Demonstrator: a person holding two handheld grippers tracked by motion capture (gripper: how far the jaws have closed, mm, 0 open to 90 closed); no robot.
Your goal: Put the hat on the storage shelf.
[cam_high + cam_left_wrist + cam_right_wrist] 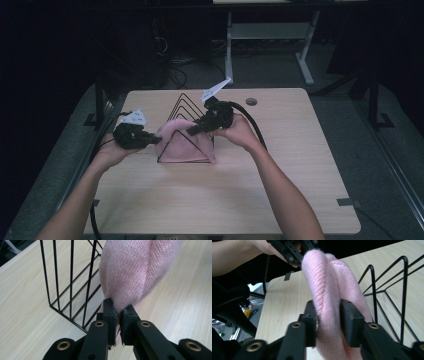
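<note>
Both my grippers hold a pink knitted hat at a black wire rack on the wooden table.

My left gripper pinches the hat's edge, jaws nearly together on a thin fold of knit, with the rack's wires just beside it. My right gripper clamps a thicker roll of the same hat, its jaws set wider apart and pressing the wool on both sides. The hat stretches between the two, draped over the front of the rack, which stands near the middle of the table, closer to the far edge than the near one.
</note>
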